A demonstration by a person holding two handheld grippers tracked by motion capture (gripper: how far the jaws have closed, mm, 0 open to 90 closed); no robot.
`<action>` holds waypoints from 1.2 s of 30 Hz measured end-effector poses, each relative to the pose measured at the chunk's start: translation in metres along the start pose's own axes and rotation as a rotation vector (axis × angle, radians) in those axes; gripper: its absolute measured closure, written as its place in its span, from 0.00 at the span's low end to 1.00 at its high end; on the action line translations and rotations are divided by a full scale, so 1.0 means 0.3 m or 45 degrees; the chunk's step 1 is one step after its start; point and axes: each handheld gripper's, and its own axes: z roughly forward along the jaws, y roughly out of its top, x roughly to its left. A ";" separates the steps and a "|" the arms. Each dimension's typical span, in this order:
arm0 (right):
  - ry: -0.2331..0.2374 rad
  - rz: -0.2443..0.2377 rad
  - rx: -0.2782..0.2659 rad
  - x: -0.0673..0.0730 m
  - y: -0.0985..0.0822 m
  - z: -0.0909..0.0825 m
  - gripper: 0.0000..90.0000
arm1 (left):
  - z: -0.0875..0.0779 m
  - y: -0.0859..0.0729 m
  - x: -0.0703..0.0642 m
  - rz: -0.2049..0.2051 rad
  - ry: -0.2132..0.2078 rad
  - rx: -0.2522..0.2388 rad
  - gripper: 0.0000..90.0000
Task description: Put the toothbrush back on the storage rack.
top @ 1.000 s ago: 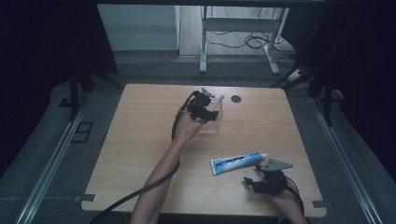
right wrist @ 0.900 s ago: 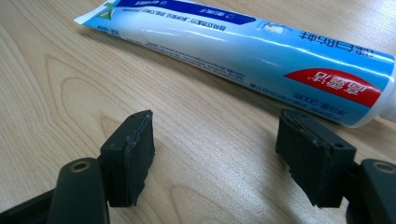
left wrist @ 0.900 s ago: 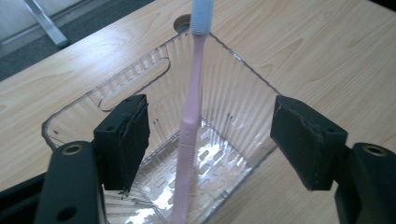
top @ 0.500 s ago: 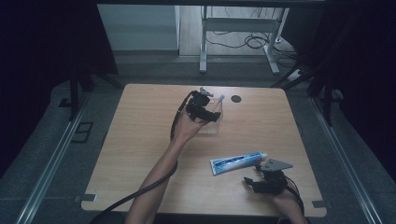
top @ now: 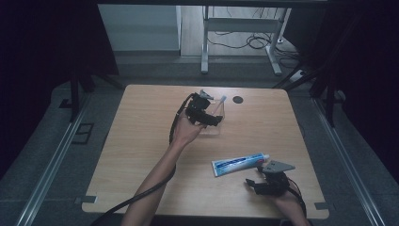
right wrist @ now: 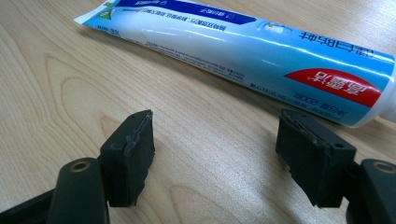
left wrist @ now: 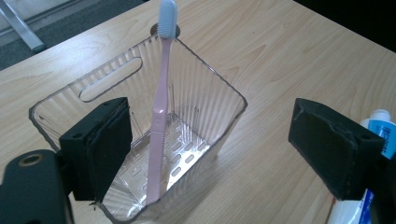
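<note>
**Toothbrush dropped in the holder — next we clear out and go for the toothpaste**

Left claw (left wrist: pixel 205 154) has just been opening and its jaws now stand wide apart; the pink toothbrush (left wrist: pixel 161 93) sits between them but neither pad touches it. It leans upright inside the clear ribbed holder (left wrist: pixel 205 88), bristles up, foot on the slotted bottom. In the high view the holder (top: pixel 217 117) sits near the middle of the surface's far edge, just short of the dark round hole (top: pixel 238 99), with the left claw (top: pixel 212 117) over it.

How we'd finish this step cleanly:
- Lift the left claw straight up and back; the near pad hangs over the holder's rim, so a sideways exit could drag or tip it.
- The holder looks light, so we stay off its walls.
- Don't brush the handle on the way out: the toothbrush is only leaning and could flop against another wall.

Right claw (right wrist: pixel 215 154) is apart and empty, low over the surface near the near right corner, with the toothpaste tube (right wrist: pixel 243 51) lying flat just beyond its tips, not touching. High view has the tube (top: pixel 239 163) lying between the right claw (top: pixel 258 181) and the surface's middle, cap toward the right edge. For the pickup we'd straddle the tube across its width, mid-body, and close gently, since it likely squashes.
</note>
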 end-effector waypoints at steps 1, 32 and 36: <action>0.000 0.000 0.000 0.000 0.000 0.000 0.30 | -0.004 -0.001 -0.003 0.004 0.000 -0.001 0.15; -0.002 -0.001 0.002 0.001 0.000 0.000 0.30 | -0.129 -0.130 -0.013 0.014 -0.012 -0.066 0.14; -0.002 -0.001 0.002 0.001 0.000 0.000 0.30 | -0.139 -0.153 -0.012 0.007 -0.019 -0.069 0.14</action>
